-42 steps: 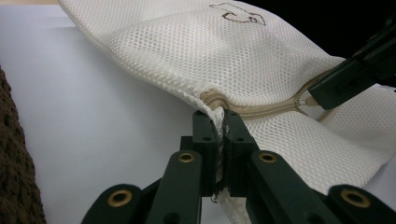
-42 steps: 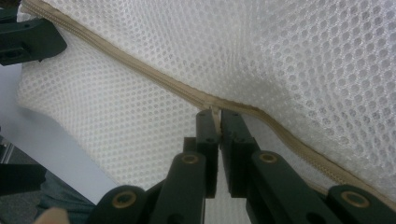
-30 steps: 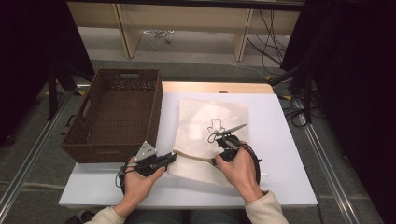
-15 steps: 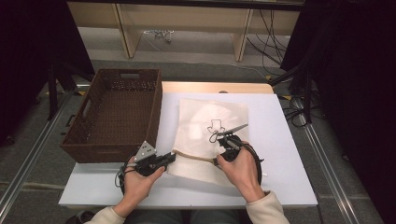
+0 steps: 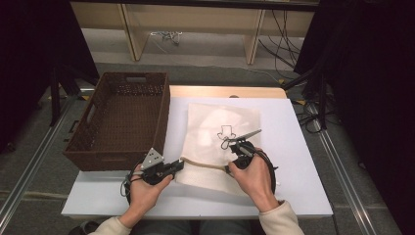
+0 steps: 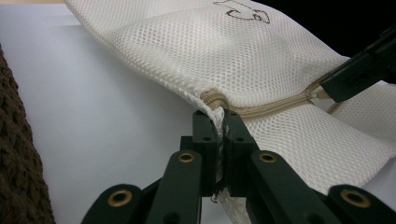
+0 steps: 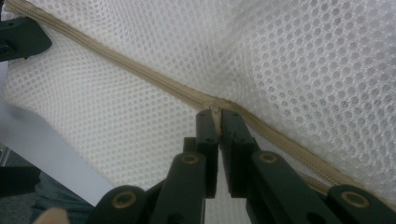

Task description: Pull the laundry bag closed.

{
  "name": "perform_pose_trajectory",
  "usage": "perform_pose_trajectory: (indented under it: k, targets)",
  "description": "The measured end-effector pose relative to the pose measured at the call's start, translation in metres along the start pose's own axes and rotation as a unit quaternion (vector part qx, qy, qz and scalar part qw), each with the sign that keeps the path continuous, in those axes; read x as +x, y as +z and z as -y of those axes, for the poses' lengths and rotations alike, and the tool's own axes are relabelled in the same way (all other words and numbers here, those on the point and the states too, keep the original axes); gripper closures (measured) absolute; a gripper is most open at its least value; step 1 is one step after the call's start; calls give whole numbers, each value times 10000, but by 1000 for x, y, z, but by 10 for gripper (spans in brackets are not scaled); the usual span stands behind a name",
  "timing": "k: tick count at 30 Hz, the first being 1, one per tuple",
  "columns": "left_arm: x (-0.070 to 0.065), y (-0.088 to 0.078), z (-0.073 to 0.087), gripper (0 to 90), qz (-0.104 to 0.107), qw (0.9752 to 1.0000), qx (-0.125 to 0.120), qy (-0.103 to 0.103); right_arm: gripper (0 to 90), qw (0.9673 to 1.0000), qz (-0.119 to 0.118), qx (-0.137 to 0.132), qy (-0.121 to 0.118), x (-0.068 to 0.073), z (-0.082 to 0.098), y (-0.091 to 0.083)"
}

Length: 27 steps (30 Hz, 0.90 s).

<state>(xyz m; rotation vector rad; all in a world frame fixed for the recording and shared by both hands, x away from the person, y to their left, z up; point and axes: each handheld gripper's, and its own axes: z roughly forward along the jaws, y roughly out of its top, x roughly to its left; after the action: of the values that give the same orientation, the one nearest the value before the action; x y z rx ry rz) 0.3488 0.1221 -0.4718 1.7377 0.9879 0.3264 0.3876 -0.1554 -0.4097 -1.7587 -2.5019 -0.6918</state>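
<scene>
While pinched, mesh bag [image 6: 261, 56] between left claw [image 6: 219, 122] jaws.

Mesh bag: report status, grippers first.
Left gripper shut on the mesh bag at the zipper's end. Right gripper shut on the zipper partway along. Bag flat on white table; wicker basket alongside, nothing in the way.

1. Counter [image 5: 303, 147] ahead of me; basket [image 5: 117, 120] sits on its left part, overhanging the left edge.
2. Mesh bag [image 5: 215, 127] lies flat on the counter, just right of the basket, roughly centre.
3. Zipper [image 5: 208, 165] runs across the bag's near end.
4. My left tongs [image 5: 180, 164] at the zipper's left end, clamped on the bag's corner.
5. My right tongs [image 5: 228, 170] farther right along the zipper, pinched on it.
6. Floor cables [image 5: 169, 35] lie beyond the counter's far edge.
</scene>
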Motion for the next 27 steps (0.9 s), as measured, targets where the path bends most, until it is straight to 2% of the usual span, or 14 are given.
perform_pose_trajectory:
  k: [5,7,9,11,13,14,17,20,22,24,25,27]
  targets:
    - [0,0,0,854,4,10000,-6,-8,874,10000,19,-33,-46,-3,0,-1]
    - [0,0,0,854,8,10000,-8,-9,874,9999,28,12,135,-1,1,-2]
    - [0,0,0,854,-2,10000,3,-4,874,9999,23,14,142,-1,1,-2]
    - [0,0,0,854,0,10000,3,-3,874,9999,3,23,145,-1,1,-2]
    - [0,0,0,854,3,10000,0,-10,874,10000,35,4,39,-3,1,-1]
    - [0,0,0,854,0,10000,3,-9,874,9999,27,9,121,-1,1,-2]
    - [0,0,0,854,5,10000,6,-31,874,9999,45,39,90,-3,1,-3]
    - [0,0,0,854,9,10000,0,-27,874,9996,33,131,237,-2,2,-4]
    - [0,0,0,854,9,10000,-1,-24,874,9998,46,82,155,-3,2,-4]
    - [0,0,0,854,2,10000,8,-6,874,9998,79,55,199,-3,2,-4]
    - [0,0,0,854,8,10000,3,-25,874,9999,94,9,40,-5,2,-3]
    - [0,0,0,853,5,10000,3,-22,874,10000,80,16,51,-6,2,-3]
